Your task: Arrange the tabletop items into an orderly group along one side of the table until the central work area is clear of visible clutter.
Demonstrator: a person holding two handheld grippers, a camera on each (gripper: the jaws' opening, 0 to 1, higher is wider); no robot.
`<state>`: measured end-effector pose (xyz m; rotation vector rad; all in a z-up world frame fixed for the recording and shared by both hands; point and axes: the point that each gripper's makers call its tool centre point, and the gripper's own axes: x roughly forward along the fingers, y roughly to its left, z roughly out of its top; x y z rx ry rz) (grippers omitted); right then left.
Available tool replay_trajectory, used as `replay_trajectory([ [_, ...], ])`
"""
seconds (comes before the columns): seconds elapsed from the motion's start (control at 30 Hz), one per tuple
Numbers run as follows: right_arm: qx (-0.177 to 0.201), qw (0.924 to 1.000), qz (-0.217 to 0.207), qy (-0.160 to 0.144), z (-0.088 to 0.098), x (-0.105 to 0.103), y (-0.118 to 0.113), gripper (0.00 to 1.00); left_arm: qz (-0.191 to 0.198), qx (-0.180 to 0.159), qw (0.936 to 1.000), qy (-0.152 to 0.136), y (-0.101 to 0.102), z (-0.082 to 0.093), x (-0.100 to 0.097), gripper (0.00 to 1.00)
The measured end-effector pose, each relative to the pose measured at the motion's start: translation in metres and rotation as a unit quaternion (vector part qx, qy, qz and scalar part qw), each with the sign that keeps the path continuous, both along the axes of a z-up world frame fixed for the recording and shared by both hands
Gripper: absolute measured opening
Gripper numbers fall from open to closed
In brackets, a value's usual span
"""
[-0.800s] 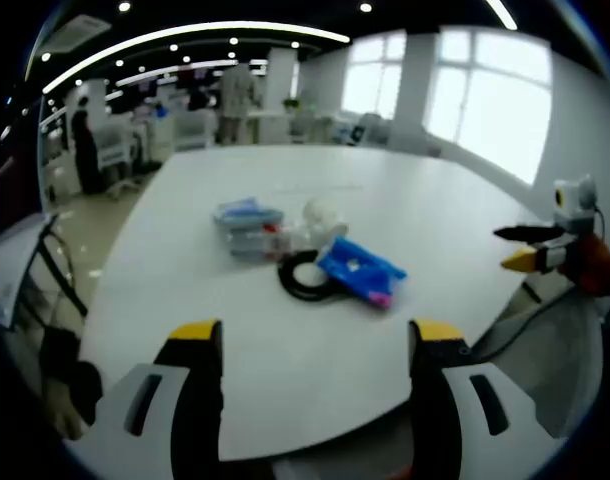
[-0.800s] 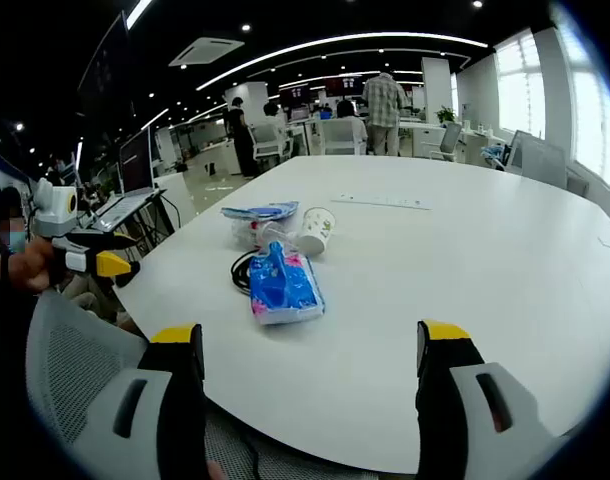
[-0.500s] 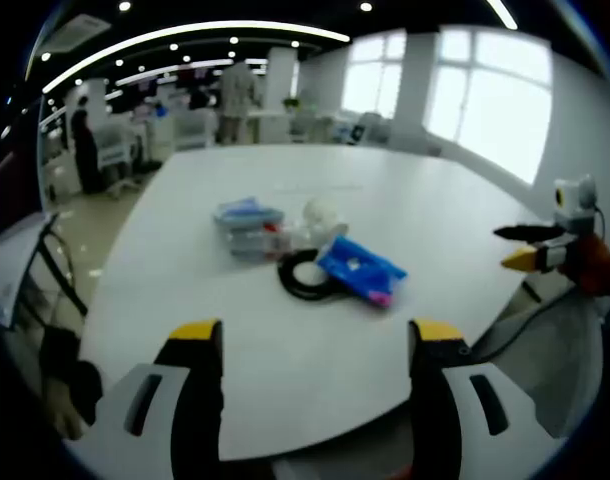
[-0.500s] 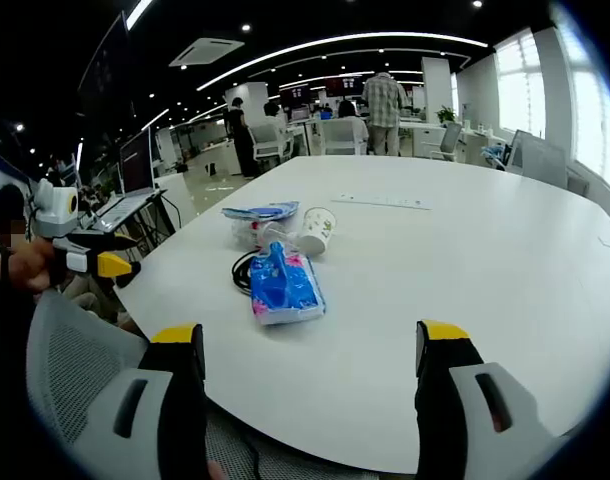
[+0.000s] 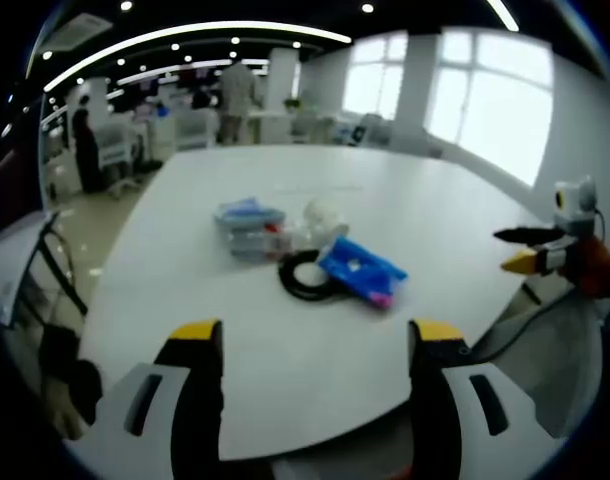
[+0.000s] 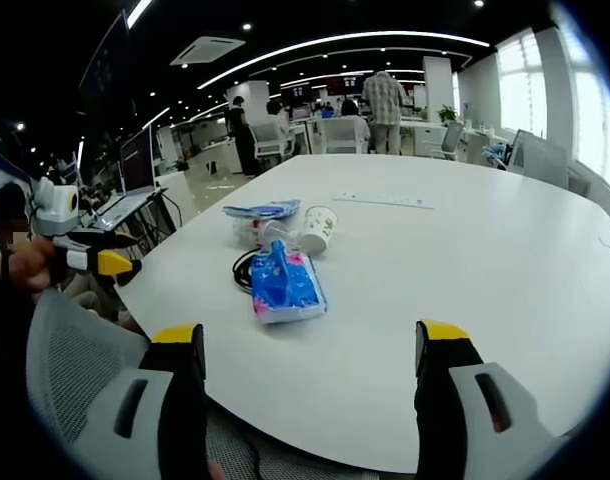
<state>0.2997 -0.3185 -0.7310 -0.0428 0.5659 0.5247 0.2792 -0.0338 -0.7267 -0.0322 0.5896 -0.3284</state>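
A small cluster lies mid-table: a blue tissue pack [image 5: 360, 268] [image 6: 281, 285], a coiled black cable [image 5: 305, 277] [image 6: 243, 270], a paper cup [image 5: 321, 216] [image 6: 316, 229] on its side, and a clear box with a blue packet on top [image 5: 248, 228] [image 6: 255, 222]. My left gripper [image 5: 319, 340] hangs open over the table's near edge, well short of the cluster; it also appears from the left in the right gripper view, as the left gripper [image 6: 120, 258]. My right gripper [image 6: 313, 345] is open near its own table edge, and shows as the right gripper [image 5: 517, 248] at the right of the left view.
The large white table [image 6: 465, 260] has a thin white strip [image 6: 383, 201] lying farther back. A mesh chair back [image 6: 75, 370] sits below the right gripper. Desks, chairs and standing people [image 6: 387, 100] fill the office behind; windows [image 5: 480, 100] run along one wall.
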Motion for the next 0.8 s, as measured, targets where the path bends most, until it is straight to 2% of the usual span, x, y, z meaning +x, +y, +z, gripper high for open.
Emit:
replay_trajectory([
  [0.8, 0.0, 1.0, 0.001, 0.004, -0.0017, 0.0001, 0.0015, 0.86, 0.0, -0.001, 1.0, 0.002, 0.0006, -0.0002, 0.0004, 0.72],
])
